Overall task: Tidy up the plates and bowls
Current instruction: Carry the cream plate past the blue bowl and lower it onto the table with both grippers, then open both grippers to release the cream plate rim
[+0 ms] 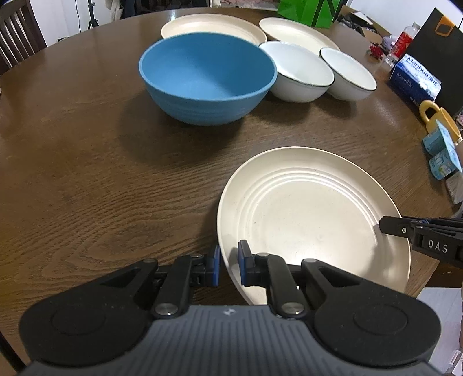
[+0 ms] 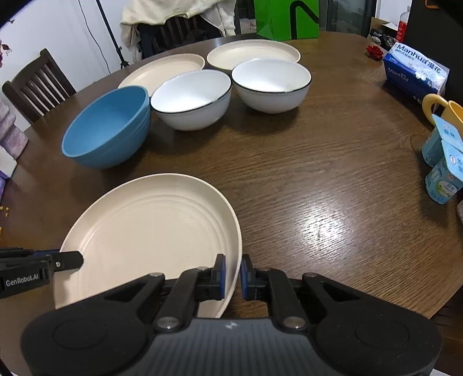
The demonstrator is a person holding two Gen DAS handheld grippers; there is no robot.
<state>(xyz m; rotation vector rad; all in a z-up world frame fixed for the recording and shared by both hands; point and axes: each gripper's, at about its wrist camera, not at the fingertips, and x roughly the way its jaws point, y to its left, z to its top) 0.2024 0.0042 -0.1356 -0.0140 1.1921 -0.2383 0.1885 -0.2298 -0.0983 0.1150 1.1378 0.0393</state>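
A cream plate (image 1: 312, 219) (image 2: 150, 231) with ringed grooves is low over the wooden table (image 1: 86, 173) near its front edge, held from both sides. My left gripper (image 1: 229, 260) is shut on the plate's left rim. My right gripper (image 2: 233, 269) is shut on its right rim. Each gripper's tip shows in the other's view, the right gripper (image 1: 387, 225) and the left gripper (image 2: 72, 259). Behind stand a blue bowl (image 1: 207, 75) (image 2: 107, 130), two white bowls (image 1: 298, 69) (image 2: 270, 84) and two more cream plates (image 1: 212, 27) (image 2: 253, 53). Whether the held plate touches the table I cannot tell.
On the table's right side lie a blue tissue pack (image 2: 413, 72), a yellow mug (image 2: 442, 108) and yogurt cups (image 2: 442, 173). A green bag (image 2: 286, 17) stands at the far edge. A wooden chair (image 2: 34, 84) is at the back left.
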